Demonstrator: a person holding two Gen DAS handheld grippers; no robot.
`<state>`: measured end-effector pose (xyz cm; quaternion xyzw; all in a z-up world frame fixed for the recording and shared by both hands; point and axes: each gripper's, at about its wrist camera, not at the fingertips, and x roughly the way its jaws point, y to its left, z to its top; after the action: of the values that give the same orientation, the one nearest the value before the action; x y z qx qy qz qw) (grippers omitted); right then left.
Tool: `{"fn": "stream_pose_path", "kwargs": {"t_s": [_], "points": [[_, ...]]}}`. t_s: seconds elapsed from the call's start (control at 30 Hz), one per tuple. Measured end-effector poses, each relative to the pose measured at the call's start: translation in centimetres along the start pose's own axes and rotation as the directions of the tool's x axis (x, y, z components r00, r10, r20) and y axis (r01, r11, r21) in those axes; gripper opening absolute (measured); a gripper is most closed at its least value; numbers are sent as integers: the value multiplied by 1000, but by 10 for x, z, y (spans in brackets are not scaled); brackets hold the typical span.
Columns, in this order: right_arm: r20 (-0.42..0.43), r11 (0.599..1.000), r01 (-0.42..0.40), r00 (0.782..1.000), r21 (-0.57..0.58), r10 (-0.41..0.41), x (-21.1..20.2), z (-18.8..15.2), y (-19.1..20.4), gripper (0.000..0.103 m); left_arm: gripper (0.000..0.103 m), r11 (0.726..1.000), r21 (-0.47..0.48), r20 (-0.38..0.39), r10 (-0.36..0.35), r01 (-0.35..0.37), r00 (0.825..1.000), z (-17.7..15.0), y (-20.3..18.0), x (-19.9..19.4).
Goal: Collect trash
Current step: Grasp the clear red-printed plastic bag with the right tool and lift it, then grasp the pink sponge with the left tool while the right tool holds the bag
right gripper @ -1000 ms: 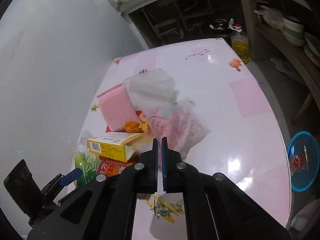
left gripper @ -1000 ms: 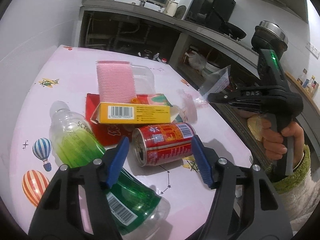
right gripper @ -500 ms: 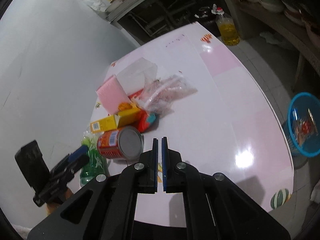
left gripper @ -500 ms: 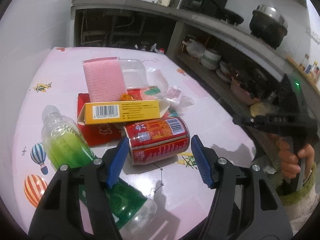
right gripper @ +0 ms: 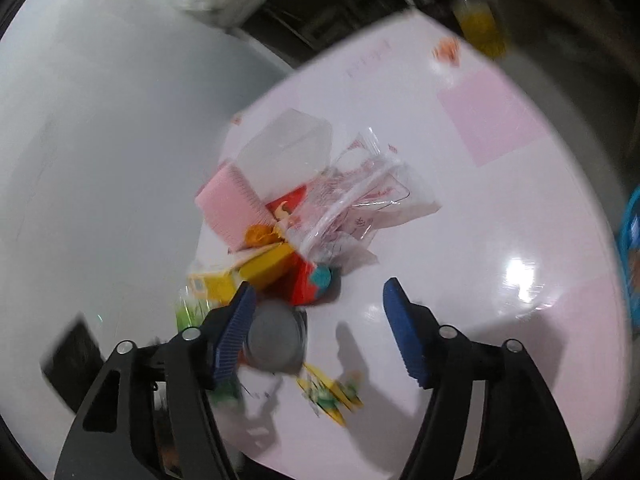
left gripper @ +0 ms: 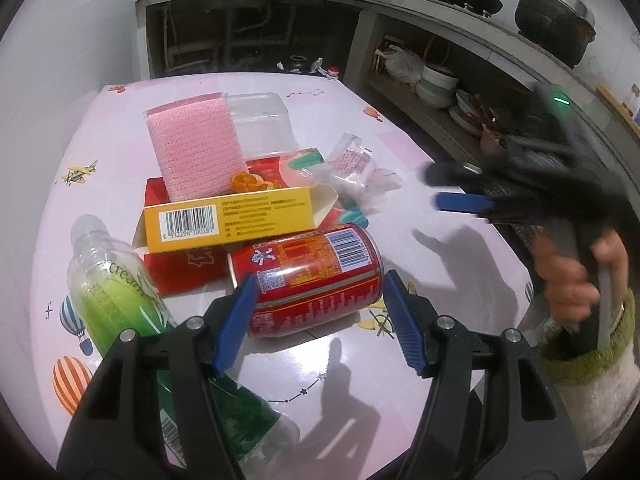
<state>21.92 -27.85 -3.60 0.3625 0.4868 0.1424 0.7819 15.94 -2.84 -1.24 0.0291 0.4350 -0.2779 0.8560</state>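
On the pink table (left gripper: pixel 420 168), a green bottle (left gripper: pixel 116 292) lies at the left. Beside it the left gripper (left gripper: pixel 318 320) is spread wide around the red can (left gripper: pixel 308 276), not squeezing. At right, the blurred right gripper (right gripper: pixel 316 328) hangs with fingers apart near the clear wrapper (right gripper: pixel 360 208).

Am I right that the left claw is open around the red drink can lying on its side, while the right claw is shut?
Not quite: the right claw is open too, its blue pads spread wide in the right wrist view. The rest holds: the left claw is open around the red drink can lying on its side.
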Motion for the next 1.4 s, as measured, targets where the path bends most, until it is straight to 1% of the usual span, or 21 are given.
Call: {"fn": "stream_pose_path", "kwargs": {"t_s": [0.07, 0.13, 0.27, 0.33, 0.4, 0.47, 0.57, 0.7, 0.77, 0.8, 0.9, 0.93, 0.97, 1.03, 1.07, 1.13, 1.2, 1.23, 1.27, 1.33, 1.4], "points": [[-28, 998, 1, 1000, 60, 1, 22, 15, -3, 66, 61, 1000, 2, 1, 7, -7, 1000, 0, 0, 1], [-31, 996, 41, 999, 73, -39, 38, 28, 0, 67, 61, 1000, -1, 2, 8, -8, 1000, 1, 0, 0], [-43, 987, 151, 988, 48, -149, 67, 41, 13, 67, 61, 1000, -2, 21, 12, -12, 1000, 3, 3, -3], [-24, 984, 175, 984, 31, -174, 71, 42, 18, 67, 61, 1000, 5, 38, 22, -22, 999, 5, 6, -6], [-6, 976, 215, 977, 10, -215, 73, 41, 22, 60, 61, 999, 10, 57, 36, -37, 998, 7, 10, -10], [3, 971, 237, 971, -6, -237, 74, 41, 21, 47, 61, 999, 5, 67, 46, -46, 997, 10, 14, -12], [17, 962, 271, 963, -27, -270, 73, 42, 18, 38, 61, 998, -3, 81, 61, -61, 995, 16, 18, -16], [37, 960, 278, 960, -26, -277, 65, 41, 9, 35, 61, 996, 0, 115, 85, -85, 990, 32, 26, -23], [44, 961, 277, 960, -20, -276, 61, 40, 4, 33, 64, 996, -5, 130, 93, -94, 987, 46, 34, -26], [49, 961, 276, 960, -17, -275, 56, 39, 1, 33, 67, 996, -9, 132, 93, -92, 987, 51, 37, -25], [63, 962, 274, 960, -8, -273, 46, 34, -9, 33, 69, 996, -50, 99, 84, -80, 992, 76, 61, -14], [66, 963, 271, 961, -5, -270, 43, 32, -12, 33, 69, 993, -66, 89, 99, -93, 991, 84, 69, -10], [70, 963, 268, 961, -3, -267, 38, 29, -16, 33, 69, 991, -68, 86, 117, -112, 989, 95, 79, -4], [75, 965, 263, 962, -3, -262, 33, 24, -21, 33, 69, 990, -61, 83, 130, -125, 988, 109, 92, 5], [79, 966, 260, 963, -4, -259, 29, 21, -24, 33, 70, 992, -55, 73, 121, -117, 990, 117, 99, 13], [80, 969, 248, 966, -9, -246, 26, 19, -27, 33, 71, 994, -43, 81, 107, -104, 991, 127, 110, 22], [81, 972, 233, 970, -16, -231, 24, 17, -29, 33, 75, 997, -4, 56, 81, -81, 995, 134, 118, 36], [83, 973, 228, 971, -21, -226, 23, 16, -30, 33, 75, 998, -4, 35, 57, -57, 998, 137, 123, 43], [84, 974, 226, 971, -25, -223, 22, 15, -30, 33, 75, 1000, -22, -8, 10, -10, 1000, 140, 129, 53], [83, 975, 220, 973, -31, -217, 22, 14, -31, 33, 75, 998, -61, -49, -3, 0, 999, 142, 138, 66], [82, 976, 217, 973, -33, -214, 20, 14, -31, 33, 75, 999, -49, -81, -6, 2, 997, 140, 139, 76]]}}
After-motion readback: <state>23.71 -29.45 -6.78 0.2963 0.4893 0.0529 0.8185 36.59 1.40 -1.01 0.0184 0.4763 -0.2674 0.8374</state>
